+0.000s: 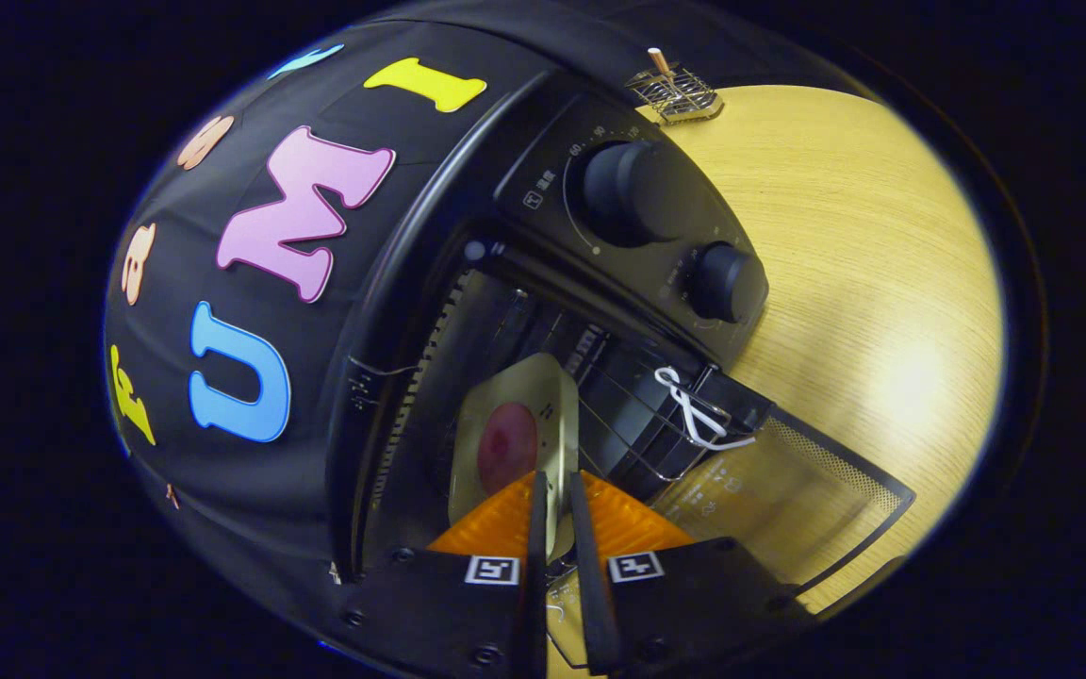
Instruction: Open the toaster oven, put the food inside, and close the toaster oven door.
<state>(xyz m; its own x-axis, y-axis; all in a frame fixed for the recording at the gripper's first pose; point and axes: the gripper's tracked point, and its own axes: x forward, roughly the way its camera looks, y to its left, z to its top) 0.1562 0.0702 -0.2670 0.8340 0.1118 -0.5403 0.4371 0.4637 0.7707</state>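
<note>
The gripper (557, 509) is pinching the near edge of a flat tray (519, 424) with a round piece of food (507, 445) on it. The tray is poking into the open toaster oven (543, 311). The oven's glass door (779, 490) is hanging open over the wooden table (863, 283).

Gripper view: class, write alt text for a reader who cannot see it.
The tongs grip the edge of a pale tray carrying a reddish piece of food, held at the mouth of an open black toaster oven. Its glass door hangs open over a wooden table.
</note>
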